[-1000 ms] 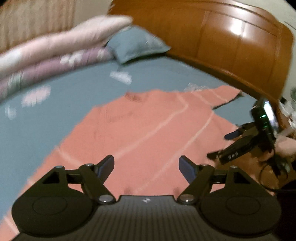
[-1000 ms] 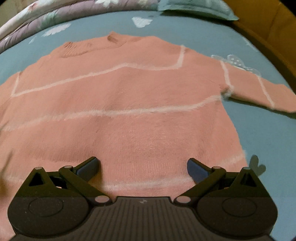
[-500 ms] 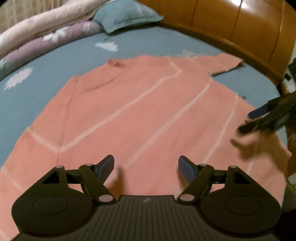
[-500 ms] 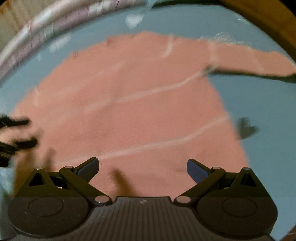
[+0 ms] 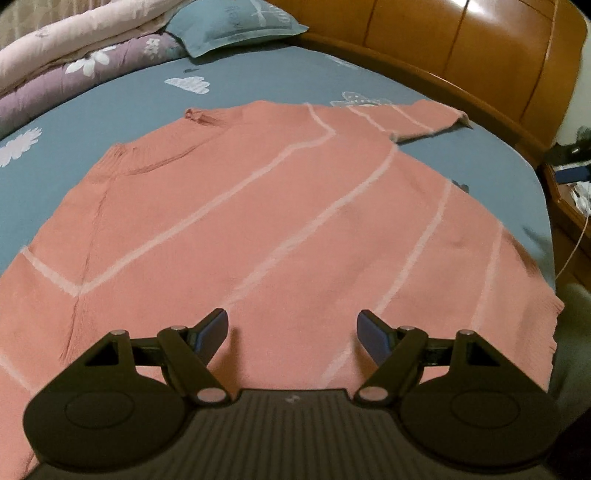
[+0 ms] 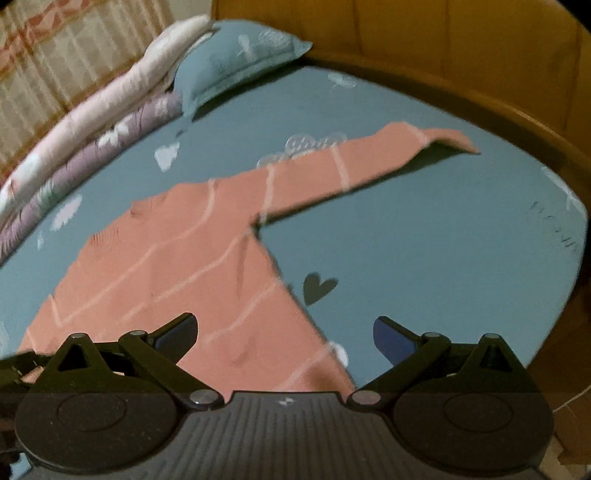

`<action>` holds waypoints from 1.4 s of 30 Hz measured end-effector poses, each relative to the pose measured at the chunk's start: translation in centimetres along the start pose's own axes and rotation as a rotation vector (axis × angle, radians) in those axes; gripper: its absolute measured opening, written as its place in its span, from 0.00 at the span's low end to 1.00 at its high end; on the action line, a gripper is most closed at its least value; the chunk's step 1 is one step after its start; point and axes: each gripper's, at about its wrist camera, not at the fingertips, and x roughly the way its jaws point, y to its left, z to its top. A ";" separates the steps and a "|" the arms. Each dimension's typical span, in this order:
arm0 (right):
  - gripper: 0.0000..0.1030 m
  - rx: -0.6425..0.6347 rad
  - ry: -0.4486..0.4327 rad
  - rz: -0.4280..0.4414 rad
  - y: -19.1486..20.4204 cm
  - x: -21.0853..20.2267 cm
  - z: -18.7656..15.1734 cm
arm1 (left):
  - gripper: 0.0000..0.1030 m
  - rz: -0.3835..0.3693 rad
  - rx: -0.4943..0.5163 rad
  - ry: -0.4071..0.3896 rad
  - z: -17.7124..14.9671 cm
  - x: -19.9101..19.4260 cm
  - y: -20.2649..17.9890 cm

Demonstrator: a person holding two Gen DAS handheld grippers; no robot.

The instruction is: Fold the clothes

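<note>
Right under you, your left gripper (image 5: pixel 291 332) hangs over the near part of the sweater (image 5: pixel 258 221), jaws spread wide with nothing between them, only knit below. Your right gripper (image 6: pixel 284 332) is released too, and empty, its gap straddling the sweater's side edge, one finger over pink knit and the other over the blue sheet (image 6: pixel 424 240).

Now the garment: it lies flat and face up on the bed, body smooth, white stripes running clean across it. Further out, the sleeve (image 6: pixel 351 162) stretches away toward the wooden headboard (image 5: pixel 480 55), its cuff curled up a little off the sheet.

That sleeve looks like your first fold (nothing is folded yet, by the look of it). Reach your right gripper out to the cuff, pinch the edge cleanly so you catch both layers, and carry it low across the chest so the stripes line up. Let your left gripper steady the body near the shoulder seam, or the knit will likely drag and bunch.

Beyond it all, the pillow (image 5: pixel 236 26) and the rolled quilts (image 5: pixel 74 62) sit well clear of the work.
</note>
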 end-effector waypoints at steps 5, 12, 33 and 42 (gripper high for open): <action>1.00 -0.069 0.002 0.025 2.2 3.3 -0.9 | 0.77 0.025 0.024 0.002 0.1 -0.7 -1.6; 1.00 -0.213 0.040 0.131 6.0 8.1 -0.8 | 0.77 0.084 -0.026 0.069 -0.7 0.7 -2.5; 1.00 -0.540 0.037 0.171 3.9 10.7 -7.4 | 0.81 0.153 -0.010 0.078 5.6 6.5 -5.9; 1.00 -0.558 -0.128 0.141 4.4 9.3 -1.8 | 0.87 0.185 -0.076 0.096 5.4 8.2 -4.6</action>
